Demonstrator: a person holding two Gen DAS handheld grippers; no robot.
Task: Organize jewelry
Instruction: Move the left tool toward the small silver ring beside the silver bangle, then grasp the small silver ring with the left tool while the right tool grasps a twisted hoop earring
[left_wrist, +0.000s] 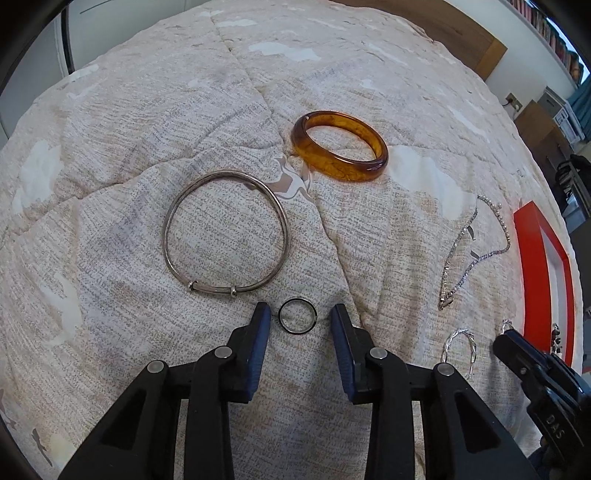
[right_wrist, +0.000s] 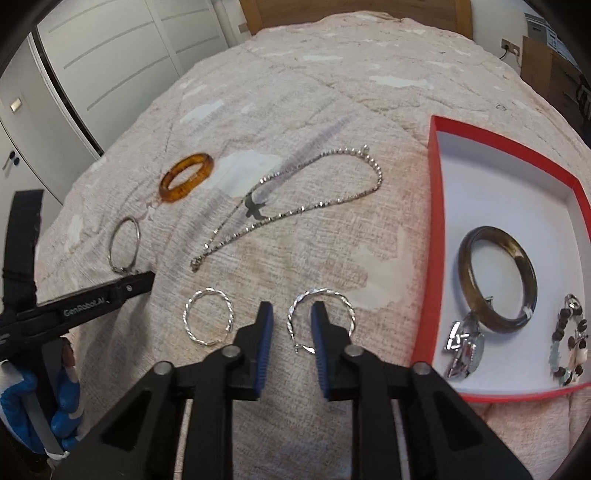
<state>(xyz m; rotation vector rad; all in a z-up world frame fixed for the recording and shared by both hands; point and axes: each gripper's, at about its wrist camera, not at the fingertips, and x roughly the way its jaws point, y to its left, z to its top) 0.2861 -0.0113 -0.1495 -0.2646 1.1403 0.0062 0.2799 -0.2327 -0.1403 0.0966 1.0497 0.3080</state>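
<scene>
The small dark metal finger ring (left_wrist: 297, 316) is framed on the quilt between the unclosed left gripper (left_wrist: 300, 318); the open right gripper (right_wrist: 291, 320) straddles a twisted silver hoop's (right_wrist: 320, 318) rim.

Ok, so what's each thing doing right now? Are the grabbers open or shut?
Left gripper: open, ring between its fingers, untouched.
Right gripper: open, straddling one hoop's rim.
Other hoop: flat on bed.
Amber bangle: flat on bed.
Silver bangle: flat on bed.
Chain: loose on bed.
Box: open, holding dark bangle, watch, beads.
</scene>
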